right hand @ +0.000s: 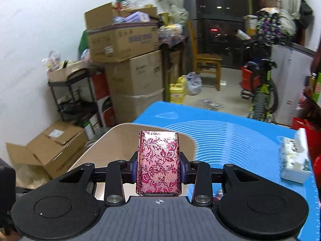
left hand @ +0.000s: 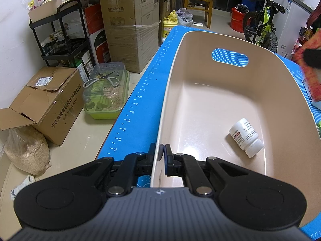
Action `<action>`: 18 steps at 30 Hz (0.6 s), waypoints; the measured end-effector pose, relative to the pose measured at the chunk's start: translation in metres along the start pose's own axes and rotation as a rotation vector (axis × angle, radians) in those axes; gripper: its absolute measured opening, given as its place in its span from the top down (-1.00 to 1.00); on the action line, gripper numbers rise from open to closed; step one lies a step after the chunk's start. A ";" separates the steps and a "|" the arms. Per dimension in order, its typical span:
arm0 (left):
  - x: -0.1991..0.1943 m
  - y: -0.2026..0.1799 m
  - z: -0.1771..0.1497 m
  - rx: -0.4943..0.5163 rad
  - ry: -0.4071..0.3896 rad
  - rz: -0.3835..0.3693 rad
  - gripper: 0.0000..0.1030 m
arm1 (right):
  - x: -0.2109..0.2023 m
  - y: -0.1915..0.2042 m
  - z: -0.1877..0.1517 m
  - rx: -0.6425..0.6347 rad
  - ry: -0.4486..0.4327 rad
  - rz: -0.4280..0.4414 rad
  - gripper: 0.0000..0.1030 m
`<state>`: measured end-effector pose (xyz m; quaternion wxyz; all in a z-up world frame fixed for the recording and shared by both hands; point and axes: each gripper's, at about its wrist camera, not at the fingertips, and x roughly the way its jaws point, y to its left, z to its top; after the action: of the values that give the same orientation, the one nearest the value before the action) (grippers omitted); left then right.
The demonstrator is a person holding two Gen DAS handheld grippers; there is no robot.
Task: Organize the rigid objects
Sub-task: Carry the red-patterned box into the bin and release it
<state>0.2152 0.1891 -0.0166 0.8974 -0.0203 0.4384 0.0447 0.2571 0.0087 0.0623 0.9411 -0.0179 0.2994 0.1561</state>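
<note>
A beige plastic bin (left hand: 224, 100) sits on a blue mat (left hand: 144, 100). A white pill bottle (left hand: 246, 137) lies on its side inside the bin, near right. My left gripper (left hand: 161, 152) is shut on the bin's near left wall, one finger outside and one inside. My right gripper (right hand: 159, 165) is shut on a pink floral box (right hand: 158, 160), held upright in the air above the bin's rim (right hand: 120, 132). That box shows blurred at the right edge of the left wrist view (left hand: 309, 68).
A tissue pack (right hand: 295, 158) lies on the mat (right hand: 230, 140) at right. Beyond the table's left edge are cardboard boxes (left hand: 48, 104), a green tub with scissors (left hand: 106, 94) and a black shelf cart (left hand: 62, 38). A bicycle (left hand: 262, 22) and chair (left hand: 198, 2) stand farther back.
</note>
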 end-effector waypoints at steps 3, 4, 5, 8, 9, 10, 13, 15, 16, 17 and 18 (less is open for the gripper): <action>0.000 0.000 0.000 0.003 -0.001 0.002 0.82 | 0.013 0.014 -0.003 -0.024 0.041 0.016 0.13; 0.000 0.000 0.000 0.002 0.000 0.002 0.82 | 0.017 0.018 -0.005 -0.030 0.056 0.021 0.13; 0.000 0.000 0.000 0.002 0.000 0.002 0.82 | 0.023 0.022 -0.008 -0.040 0.076 0.024 0.13; 0.000 0.000 0.000 0.002 0.000 0.001 0.82 | 0.035 0.036 -0.017 -0.068 0.126 0.029 0.13; 0.000 0.000 0.000 0.003 0.000 0.002 0.82 | 0.039 0.039 -0.021 -0.079 0.145 0.030 0.13; 0.000 0.000 0.000 0.003 0.000 0.002 0.82 | 0.043 0.042 -0.023 -0.089 0.163 0.030 0.13; 0.000 0.000 0.000 0.002 0.000 0.002 0.82 | 0.052 0.047 -0.032 -0.105 0.218 0.029 0.13; 0.000 0.000 0.000 0.003 0.000 0.003 0.82 | 0.056 0.048 -0.038 -0.111 0.254 0.030 0.13; 0.000 0.000 0.000 0.003 0.000 0.003 0.82 | 0.059 0.048 -0.041 -0.117 0.273 0.030 0.13; 0.000 0.000 0.000 0.003 0.000 0.003 0.82 | 0.061 0.049 -0.042 -0.121 0.288 0.030 0.13; 0.000 0.000 0.000 0.001 0.000 0.002 0.82 | 0.063 0.048 -0.044 -0.120 0.308 0.029 0.13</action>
<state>0.2154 0.1886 -0.0162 0.8974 -0.0193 0.4385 0.0452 0.2668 0.0669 -0.0068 0.8789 -0.0936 0.4305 0.1829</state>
